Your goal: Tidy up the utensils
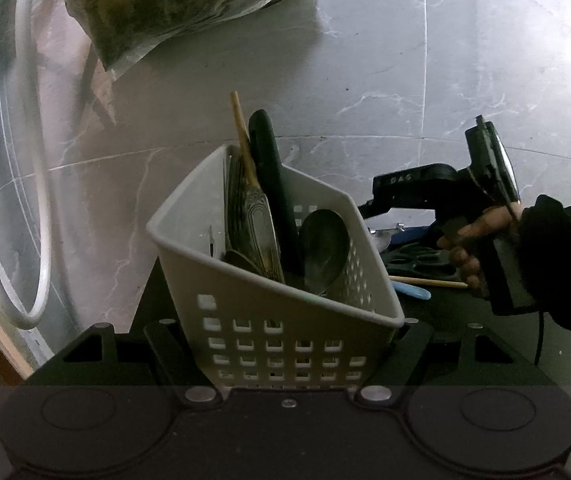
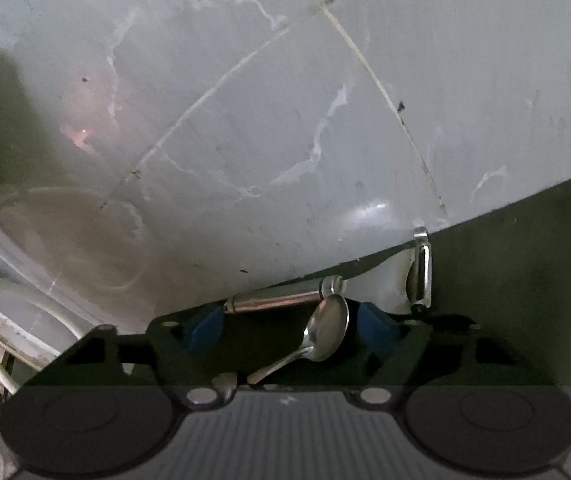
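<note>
Holding the white basket (image 1: pixel 269 292) tilted between its two fingers, the left gripper (image 1: pixel 285 344) was clamped on the basket's lower walls, jaws pressed against the plastic. Inside leaned a big spoon (image 1: pixel 323 248), a black handle (image 1: pixel 271 184), a wooden stick (image 1: pixel 243 140) and a patterned metal handle (image 1: pixel 259 220).

Off to the side the right gripper (image 2: pixel 285 328) sat low over the dark mat (image 2: pixel 525 280), partly open, with a small spoon (image 2: pixel 323 330) lying between its blue pads (image 2: pixel 205 326) but not yet pinched, as far as I could judge. A metal tube (image 2: pixel 277 298) lay just beyond the spoon, near the mat's edge, and a peeler (image 2: pixel 421 268) lay further off to one side.

To do this well, I judged the jaws should close across the spoon's neck, not the slippery bowl, while staying clear of the tube, and the basket should be kept steady with its mouth facing the pick.

From the left camera, the person's hand (image 1: pixel 473 248) and the right tool hid most of the mat; scissors (image 1: pixel 417 260), another stick (image 1: pixel 425 281) and something blue (image 1: pixel 413 291) showed only in part. The spoon's handle end vanished under the gripper body, and I could not tell whether either pad touched it.
</note>
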Available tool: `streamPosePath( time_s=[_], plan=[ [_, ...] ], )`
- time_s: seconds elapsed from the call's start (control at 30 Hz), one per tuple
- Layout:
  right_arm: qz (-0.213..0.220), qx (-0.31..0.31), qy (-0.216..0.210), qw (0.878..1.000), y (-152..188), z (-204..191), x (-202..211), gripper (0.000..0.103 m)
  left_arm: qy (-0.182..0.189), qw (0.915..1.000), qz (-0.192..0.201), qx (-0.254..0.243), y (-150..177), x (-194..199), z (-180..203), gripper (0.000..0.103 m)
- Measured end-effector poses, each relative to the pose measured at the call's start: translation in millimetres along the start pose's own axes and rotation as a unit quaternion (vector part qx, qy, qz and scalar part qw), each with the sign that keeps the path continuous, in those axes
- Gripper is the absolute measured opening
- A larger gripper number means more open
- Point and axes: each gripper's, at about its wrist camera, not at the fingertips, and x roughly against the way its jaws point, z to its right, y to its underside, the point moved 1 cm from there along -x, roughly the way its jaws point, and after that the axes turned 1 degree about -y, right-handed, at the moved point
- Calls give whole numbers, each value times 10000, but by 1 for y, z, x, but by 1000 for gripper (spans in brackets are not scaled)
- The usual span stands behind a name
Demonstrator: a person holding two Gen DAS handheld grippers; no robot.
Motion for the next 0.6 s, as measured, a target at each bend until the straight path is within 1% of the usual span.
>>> streamPosePath(
  time_s=[0.03,0.07,0.1,0.13,0.17,0.2,0.27,0.43,0.47,0.6],
  plan=[
    [-3,8,63,10000,1,0,-2,55,0,10000,-3,1,0,0,0,77],
    [18,35,147,9999,3,1,-3,40,1,10000,-6,2,0,1,1,77],
    [0,53,237,9997,4,1,-5,22,1,10000,-13,-2,0,0,1,77],
    [-20,42,305,9995,5,2,-5,15,5,10000,-14,-10,-1,0,0,77],
    [8,-2,320,9995,8,3,-6,6,15,10000,-13,-13,-1,0,0,77],
    [60,-50,313,9995,9,3,-3,3,14,10000,-8,-14,-1,0,0,77],
    [211,-54,323,9992,12,0,6,1,15,10000,19,-19,0,0,0,77],
    [688,112,216,9973,21,-17,45,2,38,10000,74,-30,4,1,-1,76],
    [779,149,219,9966,18,-20,51,2,53,9999,89,-31,4,1,-1,76],
    [1231,469,362,9906,20,-39,85,1,82,9999,107,-45,6,2,-3,76]
  ],
)
